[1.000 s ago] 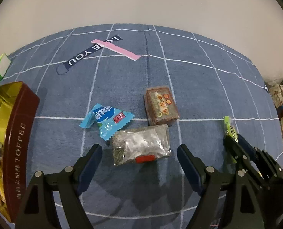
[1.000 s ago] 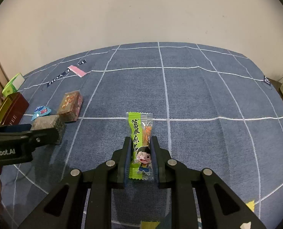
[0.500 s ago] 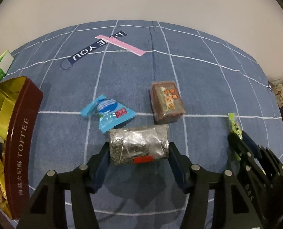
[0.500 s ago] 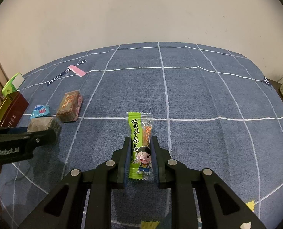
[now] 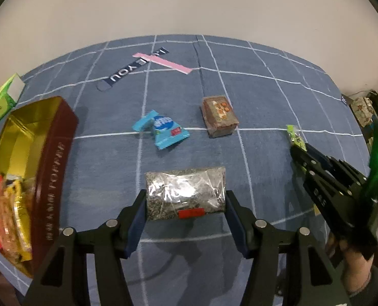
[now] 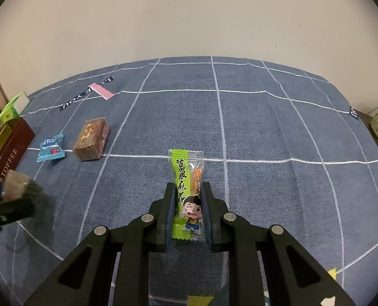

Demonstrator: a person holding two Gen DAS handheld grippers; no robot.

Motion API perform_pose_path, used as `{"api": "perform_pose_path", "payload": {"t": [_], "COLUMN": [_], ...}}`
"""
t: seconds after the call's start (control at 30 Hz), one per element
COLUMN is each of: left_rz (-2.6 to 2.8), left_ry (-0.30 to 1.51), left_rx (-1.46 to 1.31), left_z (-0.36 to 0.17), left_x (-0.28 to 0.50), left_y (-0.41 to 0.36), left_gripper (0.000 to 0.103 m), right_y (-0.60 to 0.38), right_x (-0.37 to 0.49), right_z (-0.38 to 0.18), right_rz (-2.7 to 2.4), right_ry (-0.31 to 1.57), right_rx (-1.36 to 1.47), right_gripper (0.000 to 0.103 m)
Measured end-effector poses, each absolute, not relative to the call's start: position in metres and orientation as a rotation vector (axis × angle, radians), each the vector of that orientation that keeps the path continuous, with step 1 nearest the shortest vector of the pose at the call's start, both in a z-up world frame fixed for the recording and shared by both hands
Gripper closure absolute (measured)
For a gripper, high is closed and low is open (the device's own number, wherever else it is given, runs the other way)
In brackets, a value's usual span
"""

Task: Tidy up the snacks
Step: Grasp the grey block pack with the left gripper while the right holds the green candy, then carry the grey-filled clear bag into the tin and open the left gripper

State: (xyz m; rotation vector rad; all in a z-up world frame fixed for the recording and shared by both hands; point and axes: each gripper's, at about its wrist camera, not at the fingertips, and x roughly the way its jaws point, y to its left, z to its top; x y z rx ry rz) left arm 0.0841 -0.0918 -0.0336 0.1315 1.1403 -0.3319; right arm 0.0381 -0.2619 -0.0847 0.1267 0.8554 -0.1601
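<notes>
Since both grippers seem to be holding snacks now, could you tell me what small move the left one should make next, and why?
Probably carry the clear seed packet leftward to the toffee tin. The left gripper, whose jaws have just been closing, clamps the packet, and the open tin already holds other snacks. The right gripper is shut on the green snack bar.

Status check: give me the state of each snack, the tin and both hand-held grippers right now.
Left hand-held gripper: shut on the clear seed packet.
Clear seed packet: gripped at both ends.
Right hand-held gripper: shut on the green snack bar.
Green snack bar: clamped, pointing forward.
Blue candy packet: lying loose on the mat.
Brown cake block: resting on the mat.
Toffee tin: open, partly filled with snacks.
</notes>
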Motion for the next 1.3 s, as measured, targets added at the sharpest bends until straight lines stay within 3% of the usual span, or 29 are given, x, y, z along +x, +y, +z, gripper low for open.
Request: {"api": "perform_pose_path", "payload": {"t": [0.63, 0.93, 1.3], "left_rz": [-0.153, -0.076, -0.081], "left_ry": [1.016, 1.133, 1.205], "left_rx": [0.182, 0.222, 0.27], "left_z": [0.035, -0.003, -0.04], "left_x": [0.132, 0.187, 0.203], "left_y": [0.043, 0.11, 0.116], "left_gripper": [0.044, 0.044, 0.044], "right_y": [-0.255, -0.254, -0.254], "right_x": [0.04, 0.04, 0.04], "right_z": [-0.085, -0.085, -0.085], "right_rz": [-0.19, -0.195, -0.198], "right_ry": [0.864, 0.865, 0.866], "right_rx": [0.074, 0.065, 0.061], "right_gripper": [0.085, 0.085, 0.085]}}
